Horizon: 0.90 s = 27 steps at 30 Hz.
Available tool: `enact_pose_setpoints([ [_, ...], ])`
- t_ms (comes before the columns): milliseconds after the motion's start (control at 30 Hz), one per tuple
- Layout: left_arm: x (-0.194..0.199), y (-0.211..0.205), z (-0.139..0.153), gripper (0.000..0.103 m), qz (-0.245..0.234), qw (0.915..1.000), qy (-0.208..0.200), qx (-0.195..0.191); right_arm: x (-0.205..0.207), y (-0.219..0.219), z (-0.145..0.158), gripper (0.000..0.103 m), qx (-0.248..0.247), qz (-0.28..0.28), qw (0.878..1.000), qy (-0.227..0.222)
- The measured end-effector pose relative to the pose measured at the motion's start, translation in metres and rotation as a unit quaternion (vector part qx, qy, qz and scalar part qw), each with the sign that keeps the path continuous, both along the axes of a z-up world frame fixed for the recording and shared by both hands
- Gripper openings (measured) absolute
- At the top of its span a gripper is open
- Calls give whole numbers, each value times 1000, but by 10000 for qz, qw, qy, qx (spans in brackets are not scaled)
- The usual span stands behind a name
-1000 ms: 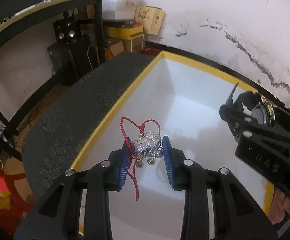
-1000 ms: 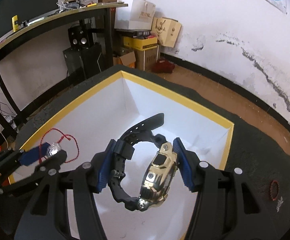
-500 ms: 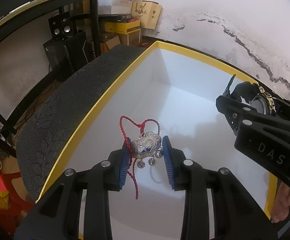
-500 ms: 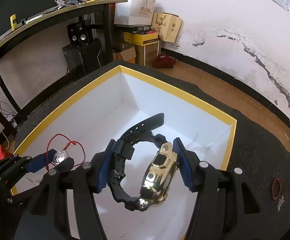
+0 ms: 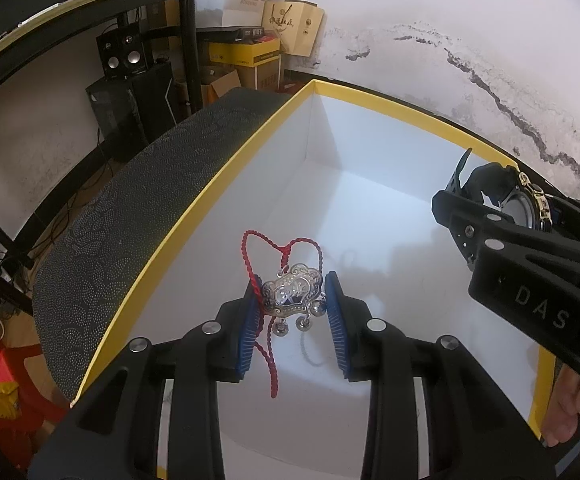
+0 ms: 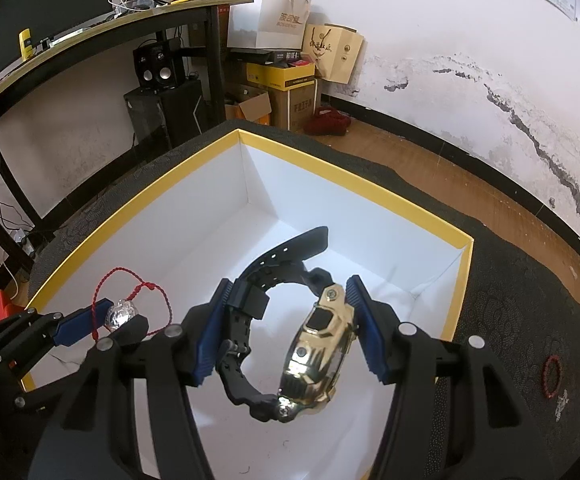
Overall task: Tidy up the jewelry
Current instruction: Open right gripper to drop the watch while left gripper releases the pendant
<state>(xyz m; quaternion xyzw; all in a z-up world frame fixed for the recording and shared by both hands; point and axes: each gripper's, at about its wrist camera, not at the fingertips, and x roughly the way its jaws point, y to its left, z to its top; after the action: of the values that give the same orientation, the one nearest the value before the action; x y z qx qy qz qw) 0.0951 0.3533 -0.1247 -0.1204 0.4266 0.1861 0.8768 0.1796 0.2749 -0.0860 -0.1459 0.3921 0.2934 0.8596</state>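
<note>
Both grippers have come further over the yellow-rimmed white box [image 6: 455, 240], the left gripper [image 5: 291, 312] clamping the silver lock pendant on red cord [image 5: 291, 292] and the right gripper [image 6: 288, 330] the gold-cased black-strap watch [image 6: 317, 344], ready for release.

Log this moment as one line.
left gripper: shut on silver lock pendant | right gripper: shut on gold-faced black watch | both over yellow-rimmed white box

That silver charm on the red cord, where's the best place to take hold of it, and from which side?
By the silver pendant itself, pads on its two side edges, coming from above over the white box. It is the only stiff part; the red cord is limp and would slip. The left tongs hold it exactly so.
</note>
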Motion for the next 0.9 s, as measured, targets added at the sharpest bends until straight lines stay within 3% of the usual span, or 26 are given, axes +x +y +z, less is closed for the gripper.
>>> enact_pose_setpoints([
  [667,-2,-3,-3,34,6,10000,32,-28,4,-8,-5,62,104,-99,9998,142],
  [700,-2,-4,-3,45,-13,10000,36,-41,5,-9,-5,64,150,-110,9996,201],
  [733,-2,-5,-1,66,-30,10000,31,-27,6,-10,-6,67,214,-114,9994,262],
  [800,-7,-9,6,89,9,9999,-115,62,5,-13,-2,92,309,-172,9991,219],
  [833,-10,-11,10,95,12,9997,-190,145,4,-15,1,94,353,-178,9991,143],
  [900,-11,-17,12,95,-16,9994,-161,307,1,-15,3,95,308,-169,9994,11],
])
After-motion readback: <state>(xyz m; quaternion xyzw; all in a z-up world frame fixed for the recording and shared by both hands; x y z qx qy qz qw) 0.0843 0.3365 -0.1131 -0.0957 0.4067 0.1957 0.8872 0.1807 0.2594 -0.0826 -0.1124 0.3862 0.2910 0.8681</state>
